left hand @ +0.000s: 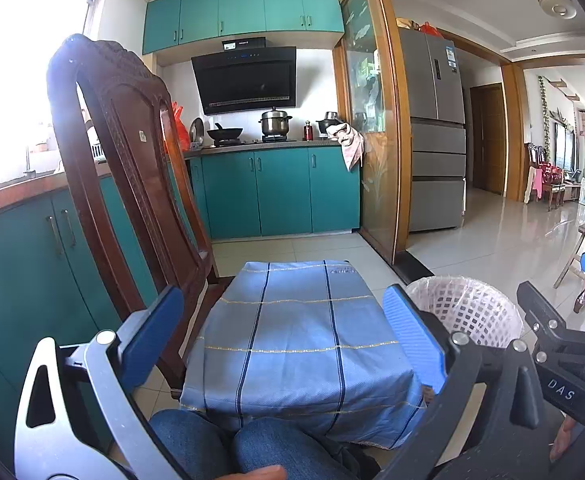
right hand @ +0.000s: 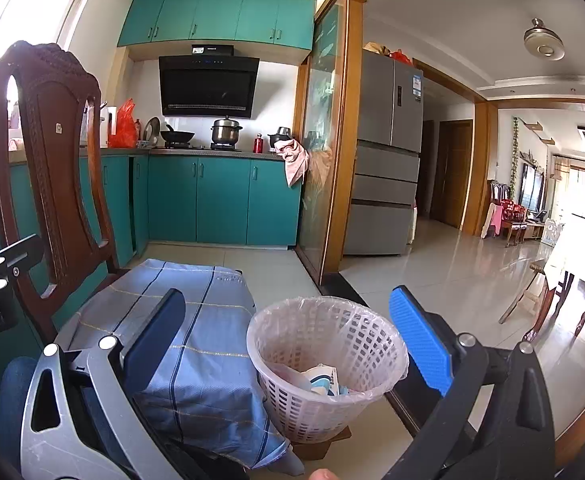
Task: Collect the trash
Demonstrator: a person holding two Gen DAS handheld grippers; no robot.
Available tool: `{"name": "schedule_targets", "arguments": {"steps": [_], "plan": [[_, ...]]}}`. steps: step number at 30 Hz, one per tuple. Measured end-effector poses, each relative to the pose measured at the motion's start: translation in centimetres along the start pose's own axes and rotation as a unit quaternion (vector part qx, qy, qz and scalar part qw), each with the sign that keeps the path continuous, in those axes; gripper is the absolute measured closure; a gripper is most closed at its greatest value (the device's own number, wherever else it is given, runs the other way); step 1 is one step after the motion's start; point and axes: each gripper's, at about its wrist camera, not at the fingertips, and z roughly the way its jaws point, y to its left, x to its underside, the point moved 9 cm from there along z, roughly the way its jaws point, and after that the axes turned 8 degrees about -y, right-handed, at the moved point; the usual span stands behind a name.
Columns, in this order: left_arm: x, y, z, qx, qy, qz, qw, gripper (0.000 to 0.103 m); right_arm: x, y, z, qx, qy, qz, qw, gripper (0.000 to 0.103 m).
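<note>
A white lattice trash basket [right hand: 324, 364] lined with a thin plastic bag stands on the floor right of a chair seat covered by a blue checked cloth [right hand: 180, 344]. Crumpled wrappers [right hand: 320, 378] lie inside the basket. In the left wrist view the basket [left hand: 464, 308] shows behind my right fingers. My left gripper [left hand: 288, 332] is open and empty above the cloth [left hand: 296, 340]. My right gripper [right hand: 292, 336] is open and empty, its jaws standing either side of the basket and above it.
A carved wooden chair back [left hand: 124, 168] rises at left. Teal kitchen cabinets [left hand: 276, 192] and a stove with pots [left hand: 274, 122] are behind. A glass sliding door [right hand: 324, 140] and a grey fridge [right hand: 388, 152] stand right. A dining table [right hand: 580, 252] is at far right.
</note>
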Motion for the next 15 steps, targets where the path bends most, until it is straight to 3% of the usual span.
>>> {"name": "schedule_targets", "arguments": {"steps": [15], "plan": [[0.37, -0.68, 0.50, 0.006, 0.009, 0.004, 0.9999, 0.003, 0.73, -0.41, 0.68, 0.002, 0.009, 0.006, 1.000, 0.003]]}}
